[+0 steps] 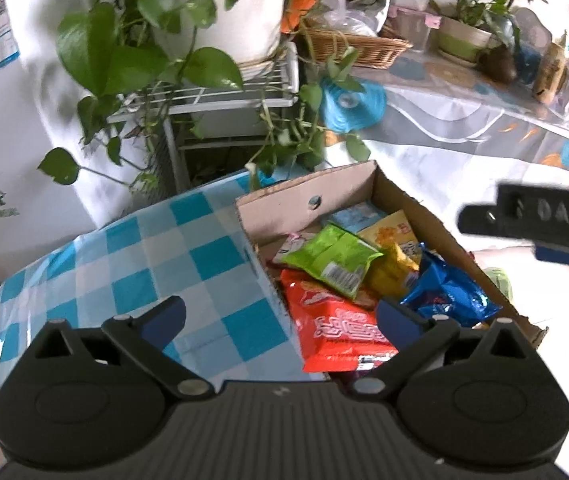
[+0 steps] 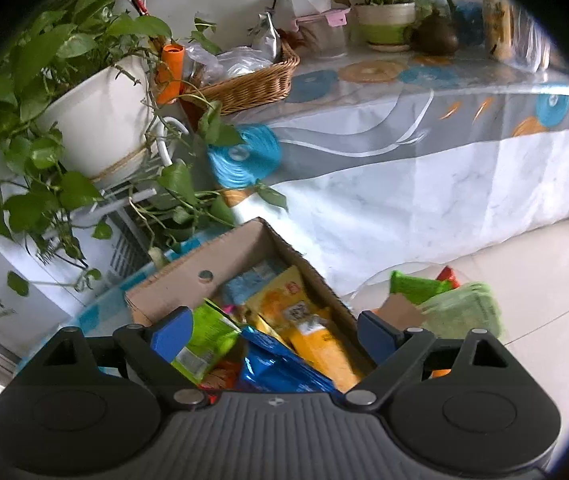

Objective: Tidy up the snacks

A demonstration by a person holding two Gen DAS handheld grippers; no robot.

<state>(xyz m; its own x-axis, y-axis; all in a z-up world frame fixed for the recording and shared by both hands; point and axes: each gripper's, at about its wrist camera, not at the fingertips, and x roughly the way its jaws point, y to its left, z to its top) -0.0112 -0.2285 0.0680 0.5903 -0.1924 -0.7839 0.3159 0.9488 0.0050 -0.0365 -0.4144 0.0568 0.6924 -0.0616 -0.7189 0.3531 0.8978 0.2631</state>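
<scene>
Snack packets (image 1: 336, 268) heaped in cardboard box (image 1: 280, 204), lower ones buried. Left gripper (image 1: 280, 316) and right gripper (image 2: 274, 330) spread wide, empty. Green blurred bundle (image 2: 460, 308) right, unidentifiable.

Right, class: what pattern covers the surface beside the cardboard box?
Blue-and-white checks on the cloth, clearest in the left wrist view.

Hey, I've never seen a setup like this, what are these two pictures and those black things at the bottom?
Each picture comes from a camera mounted on a hand-held gripper, looking forward along its two blue-tipped fingers. One view shows the left gripper, the other the right gripper. Both are open and hold nothing. Below them sits a cardboard box of snacks: a red packet, a green packet, a blue foil bag and yellow ones. The box rests on a blue checked cloth.
</scene>
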